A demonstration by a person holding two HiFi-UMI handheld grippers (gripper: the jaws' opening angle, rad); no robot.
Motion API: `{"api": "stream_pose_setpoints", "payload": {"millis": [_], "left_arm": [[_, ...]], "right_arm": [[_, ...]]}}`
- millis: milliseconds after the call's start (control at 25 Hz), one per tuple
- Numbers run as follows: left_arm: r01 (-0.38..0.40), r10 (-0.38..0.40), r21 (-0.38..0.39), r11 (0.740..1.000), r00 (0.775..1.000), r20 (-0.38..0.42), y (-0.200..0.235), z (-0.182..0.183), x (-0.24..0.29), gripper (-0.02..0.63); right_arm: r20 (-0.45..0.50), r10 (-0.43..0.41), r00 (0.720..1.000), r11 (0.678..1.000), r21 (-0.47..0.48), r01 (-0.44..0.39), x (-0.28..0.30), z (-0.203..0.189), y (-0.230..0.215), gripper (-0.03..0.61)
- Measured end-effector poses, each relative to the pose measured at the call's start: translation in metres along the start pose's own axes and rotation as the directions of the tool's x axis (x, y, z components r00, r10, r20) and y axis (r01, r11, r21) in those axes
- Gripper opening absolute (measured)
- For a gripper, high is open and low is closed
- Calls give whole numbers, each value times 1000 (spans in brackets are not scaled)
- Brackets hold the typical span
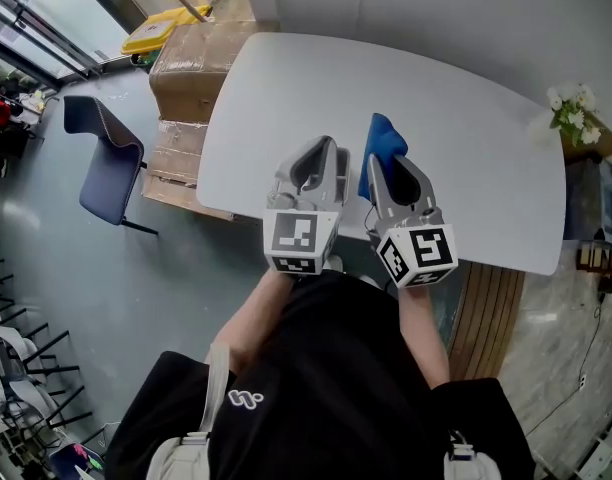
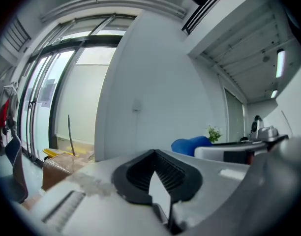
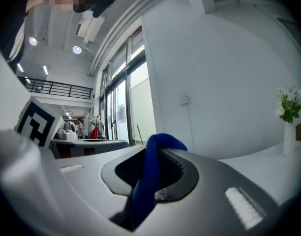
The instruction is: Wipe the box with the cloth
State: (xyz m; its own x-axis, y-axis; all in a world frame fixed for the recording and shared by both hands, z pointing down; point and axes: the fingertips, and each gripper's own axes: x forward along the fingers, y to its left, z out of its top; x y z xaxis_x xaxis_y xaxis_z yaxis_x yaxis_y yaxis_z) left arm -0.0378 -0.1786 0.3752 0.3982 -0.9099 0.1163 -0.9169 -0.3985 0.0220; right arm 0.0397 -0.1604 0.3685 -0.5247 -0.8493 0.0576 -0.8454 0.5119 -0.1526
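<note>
A blue cloth (image 1: 379,143) is pinched in my right gripper (image 1: 391,165), which hovers over the near edge of the white table (image 1: 486,148). In the right gripper view the cloth (image 3: 151,181) runs up between the shut jaws and folds over their tips. My left gripper (image 1: 326,150) is just to the left, jaws shut with nothing between them (image 2: 158,173). From the left gripper view the cloth (image 2: 190,144) shows as a blue lump to the right. Brown cardboard boxes (image 1: 191,58) stand on the floor beyond the table's left end, apart from both grippers.
A blue chair (image 1: 111,158) stands on the grey floor at the left. A yellow bin (image 1: 156,30) is behind the boxes. A vase of white flowers (image 1: 571,108) stands by the table's far right corner. Wooden slats (image 1: 491,308) lie under the table's right side.
</note>
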Motion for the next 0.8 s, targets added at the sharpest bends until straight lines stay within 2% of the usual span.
{"api": "stream_pose_setpoints", "payload": {"millis": [360,800], "left_arm": [[23,-23,12,1000,1000,9,-8,4,-5,0],[32,-31,-7,999,999,5,-9,3,-8,0]], "right_arm": [[2,-32,999,999,-4,32,-2,1,-2,51],[-6,-44,999,999,-9,44,-2,-1,0,51]]}}
